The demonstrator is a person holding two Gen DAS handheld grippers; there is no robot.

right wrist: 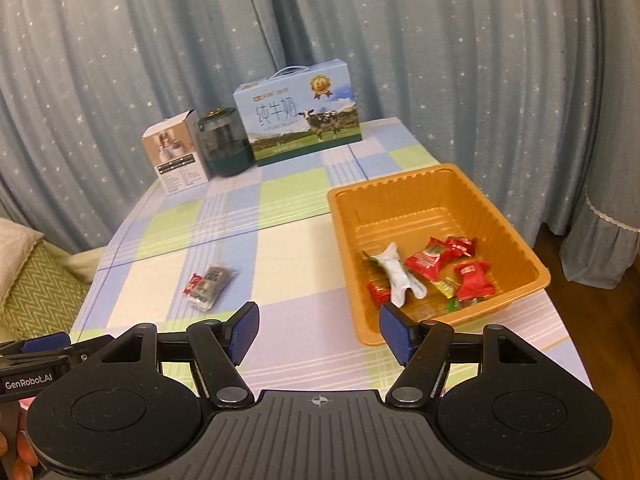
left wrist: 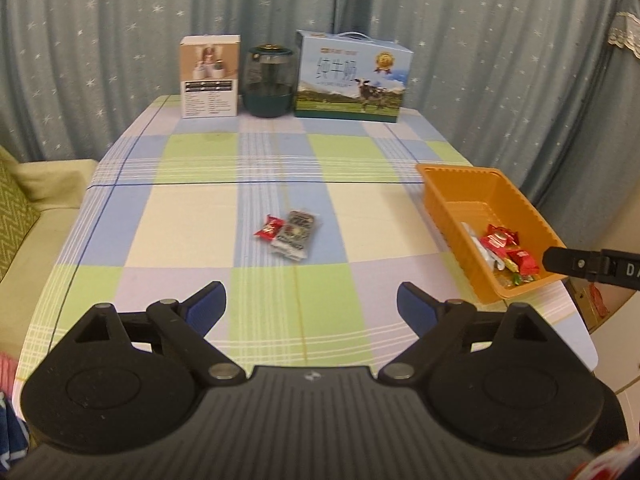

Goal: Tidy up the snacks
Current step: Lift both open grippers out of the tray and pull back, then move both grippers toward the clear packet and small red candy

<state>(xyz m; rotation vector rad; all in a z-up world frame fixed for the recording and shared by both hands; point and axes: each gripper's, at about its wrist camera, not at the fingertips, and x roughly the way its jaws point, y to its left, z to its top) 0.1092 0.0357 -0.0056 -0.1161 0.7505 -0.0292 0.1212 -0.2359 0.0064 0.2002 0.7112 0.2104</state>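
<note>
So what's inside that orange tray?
The orange tray holds several red-wrapped snacks, a white packet and small yellow and green sweets. Anything beneath that pile is hidden.

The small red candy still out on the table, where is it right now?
The small red candy lies mid-table, touching the left side of the grey snack packet, left of the orange tray.

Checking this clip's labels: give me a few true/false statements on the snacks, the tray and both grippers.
1. Both grippers are open and empty. True: left gripper, right gripper.
2. Two snacks lie on the tablecloth. True: red candy beside dark packet.
3. The orange tray holds nothing. False: several wrapped snacks lie inside.
4. The milk box stands inside the tray. False: it stands at the table's far edge.
</note>
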